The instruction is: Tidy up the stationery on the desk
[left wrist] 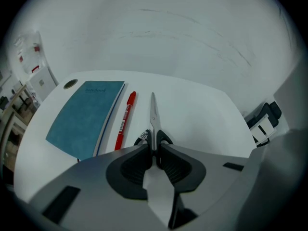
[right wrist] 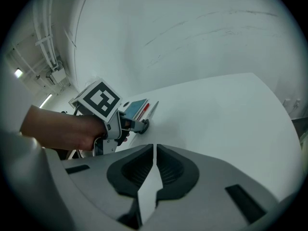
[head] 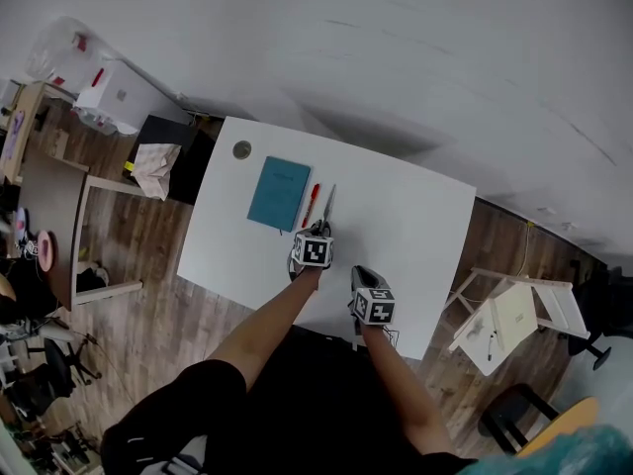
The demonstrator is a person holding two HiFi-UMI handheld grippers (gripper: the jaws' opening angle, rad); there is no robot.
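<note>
A teal notebook (head: 278, 193) (left wrist: 89, 117) lies on the white desk (head: 415, 226), with a red pen (head: 311, 205) (left wrist: 126, 119) just right of it. Right of the pen lie the scissors (head: 327, 204) (left wrist: 153, 112), blades pointing away from me. My left gripper (head: 317, 232) (left wrist: 154, 148) is shut on the scissors' black handles. My right gripper (head: 360, 273) (right wrist: 154, 150) hovers over the near part of the desk, shut with nothing in it. The right gripper view shows the left gripper (right wrist: 137, 125) beside the notebook (right wrist: 136, 106).
A round grommet (head: 241, 149) (left wrist: 70, 84) sits in the desk's far left corner. White folding furniture (head: 509, 315) stands on the wood floor right of the desk. Boxes and a bag (head: 153, 166) lie left of it.
</note>
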